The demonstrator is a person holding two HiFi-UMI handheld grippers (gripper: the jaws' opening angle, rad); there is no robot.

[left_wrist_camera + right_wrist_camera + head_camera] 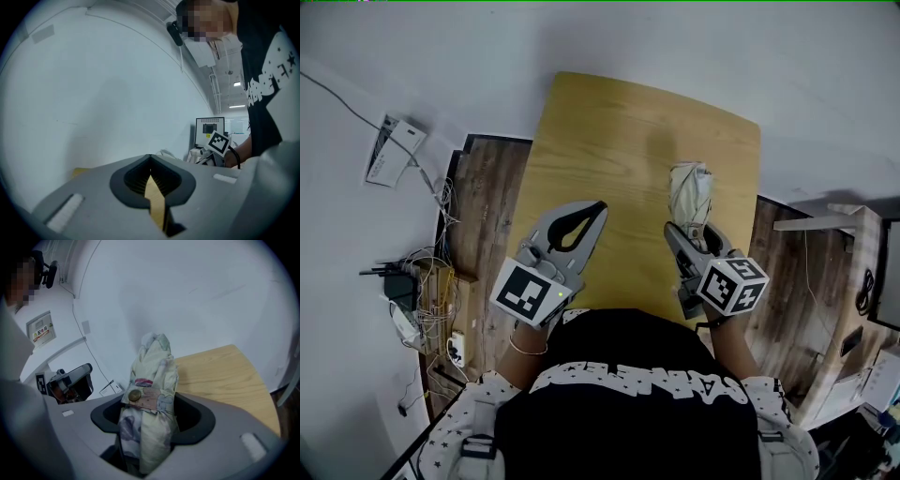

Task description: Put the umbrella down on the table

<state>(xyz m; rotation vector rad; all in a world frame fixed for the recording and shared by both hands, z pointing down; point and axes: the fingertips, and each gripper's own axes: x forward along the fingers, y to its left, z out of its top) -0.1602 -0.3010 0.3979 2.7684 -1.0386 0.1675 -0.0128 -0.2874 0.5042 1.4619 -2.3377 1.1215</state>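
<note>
A folded cream umbrella with a faint print, wrapped by a strap with a round button, stands up out of my right gripper, which is shut on it. In the right gripper view the umbrella fills the gap between the jaws and hides their tips. It hangs over the right half of the wooden table; whether it touches the top I cannot tell. My left gripper hovers over the table's near left part, its jaws shut with nothing between them.
White wall lies beyond the table's far edge. Cables and a power strip clutter the wooden floor at the left, with a white box further back. A white shelf stands at the right. A monitor shows in the left gripper view.
</note>
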